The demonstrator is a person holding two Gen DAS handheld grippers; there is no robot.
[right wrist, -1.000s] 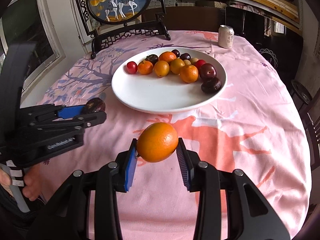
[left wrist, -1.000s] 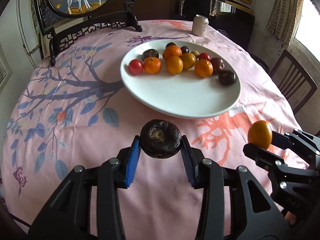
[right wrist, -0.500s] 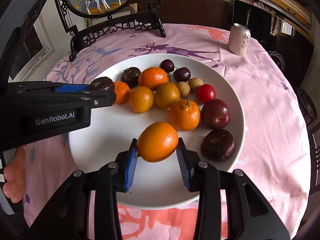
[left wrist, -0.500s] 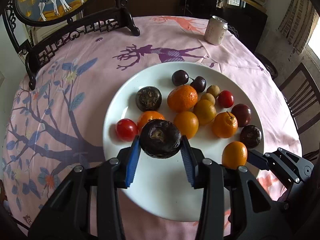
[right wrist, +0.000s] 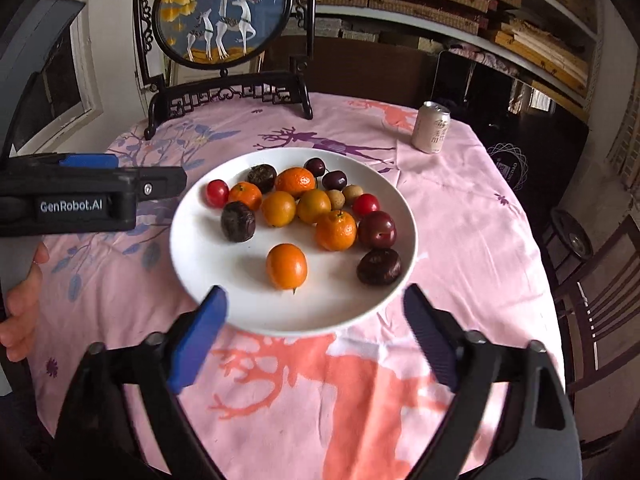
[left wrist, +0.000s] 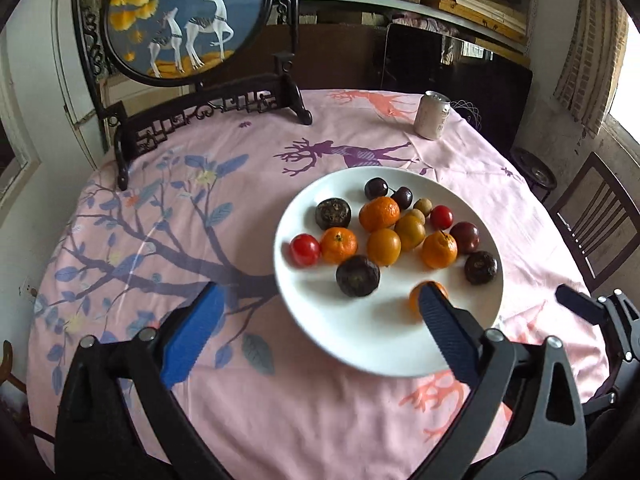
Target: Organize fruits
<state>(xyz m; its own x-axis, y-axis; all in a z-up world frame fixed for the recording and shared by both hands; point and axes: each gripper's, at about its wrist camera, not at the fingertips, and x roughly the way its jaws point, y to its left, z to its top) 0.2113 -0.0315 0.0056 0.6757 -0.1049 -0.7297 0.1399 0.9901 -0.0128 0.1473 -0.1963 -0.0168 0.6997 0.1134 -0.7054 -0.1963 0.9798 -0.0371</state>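
On the plate (right wrist: pixel 192 276) lay the orange (right wrist: pixel 286 266), round, likely slippery; both my tongs (right wrist: pixel 314 338) gaped apart, holding nothing.

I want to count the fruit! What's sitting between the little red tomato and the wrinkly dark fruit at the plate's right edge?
In the right wrist view, between the red tomato and that wrinkly dark fruit sit a mandarin, two orange fruits and a stemmed mandarin.
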